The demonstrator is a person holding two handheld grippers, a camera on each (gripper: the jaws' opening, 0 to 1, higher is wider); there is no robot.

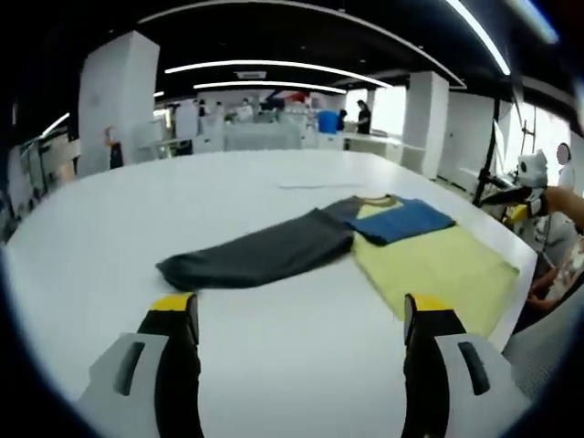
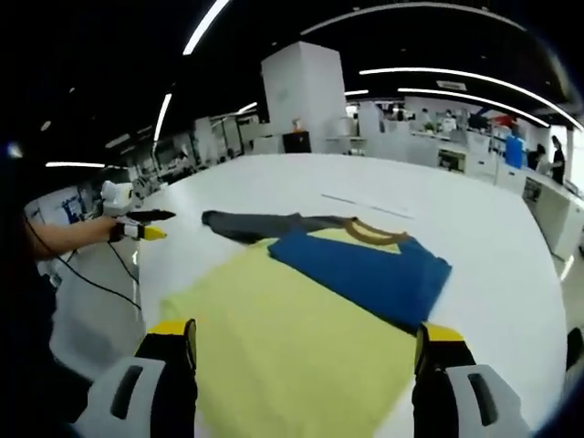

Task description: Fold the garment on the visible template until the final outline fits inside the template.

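A shirt lies flat on the white table (image 1: pixel 182 201). Its yellow body (image 1: pixel 438 269) (image 2: pixel 274 338) has a blue sleeve (image 1: pixel 406 221) (image 2: pixel 365 269) folded across the chest. The grey sleeve (image 1: pixel 260 255) (image 2: pixel 260 224) stretches straight out to the side. A brown collar (image 2: pixel 370 233) shows at the neck. My left gripper (image 1: pixel 301 319) hovers open above bare table, short of the grey sleeve. My right gripper (image 2: pixel 307 342) is open over the yellow hem, holding nothing. In the right gripper view the left gripper (image 2: pixel 141 225) hangs at the table's left edge.
A thin pale strip (image 1: pixel 310 185) (image 2: pixel 365 205) lies on the table beyond the collar. A person's arm (image 2: pixel 68 235) reaches in from the left. White pillars (image 2: pixel 306 91), desks and people stand far behind. The table edge (image 2: pixel 137 274) runs close to the shirt's left side.
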